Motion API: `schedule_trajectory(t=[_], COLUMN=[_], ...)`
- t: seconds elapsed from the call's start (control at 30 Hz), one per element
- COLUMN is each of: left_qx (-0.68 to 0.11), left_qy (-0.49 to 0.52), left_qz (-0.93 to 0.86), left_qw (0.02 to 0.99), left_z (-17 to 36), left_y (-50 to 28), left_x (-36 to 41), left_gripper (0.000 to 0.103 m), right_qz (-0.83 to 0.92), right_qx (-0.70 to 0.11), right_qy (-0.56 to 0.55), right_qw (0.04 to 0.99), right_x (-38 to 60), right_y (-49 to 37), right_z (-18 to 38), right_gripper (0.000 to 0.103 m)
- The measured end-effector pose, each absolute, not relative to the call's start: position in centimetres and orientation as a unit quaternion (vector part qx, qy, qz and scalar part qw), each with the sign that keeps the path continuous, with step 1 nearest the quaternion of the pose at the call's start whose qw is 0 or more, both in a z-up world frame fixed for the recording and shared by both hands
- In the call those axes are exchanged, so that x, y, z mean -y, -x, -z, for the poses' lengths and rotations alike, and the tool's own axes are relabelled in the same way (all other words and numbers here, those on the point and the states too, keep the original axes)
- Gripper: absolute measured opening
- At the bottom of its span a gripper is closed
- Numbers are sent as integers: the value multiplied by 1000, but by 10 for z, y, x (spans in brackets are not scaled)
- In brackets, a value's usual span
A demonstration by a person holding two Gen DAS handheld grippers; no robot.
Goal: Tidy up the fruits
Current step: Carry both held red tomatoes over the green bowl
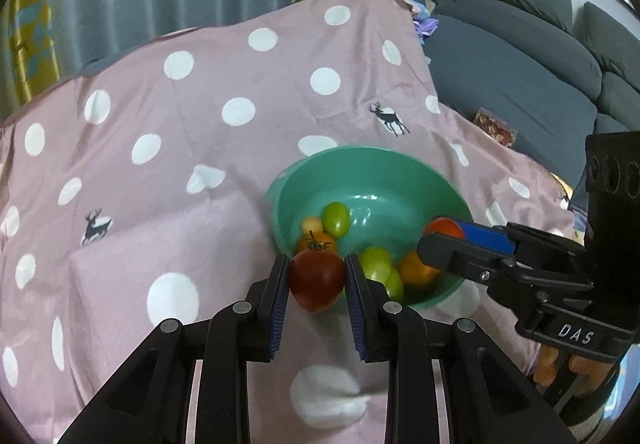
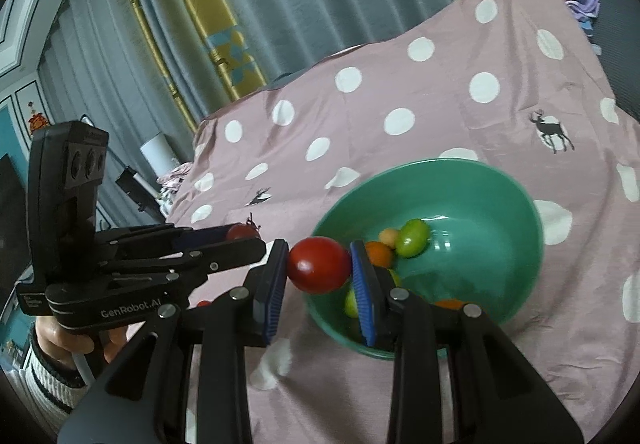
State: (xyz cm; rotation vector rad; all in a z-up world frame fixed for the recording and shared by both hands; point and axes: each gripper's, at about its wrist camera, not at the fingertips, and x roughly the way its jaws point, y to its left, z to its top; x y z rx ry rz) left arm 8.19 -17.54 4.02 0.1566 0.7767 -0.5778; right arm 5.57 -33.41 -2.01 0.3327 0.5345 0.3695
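Two grippers each pinch a red tomato: left gripper (image 1: 317,276) holds one (image 1: 317,280), right gripper (image 2: 320,268) another (image 2: 319,265), green bowl (image 1: 404,168) just beyond. Housings read "DAS" and "GenRobot.AI".

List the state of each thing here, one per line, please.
Left gripper: jaws shut on a red tomato with a stem.
Right gripper: jaws shut on a second tomato.
Bowl: upright on the cloth, holding green fruits and orange fruits.
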Motion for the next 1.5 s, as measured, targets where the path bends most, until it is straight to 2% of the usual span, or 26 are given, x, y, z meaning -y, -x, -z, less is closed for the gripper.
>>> schedule_trajectory(t=[1.5], left_qx=[-395], left_qy=[-124], left_qz=[280], left_qw=[866], left_z=[-15], left_y=[-111], left_x=[241], left_gripper=[28], right_qz=[-140], right_qx=[-269], right_qy=[-192], right_qw=[933], right_x=[372], right_y=[-60], right_z=[36], right_gripper=[32])
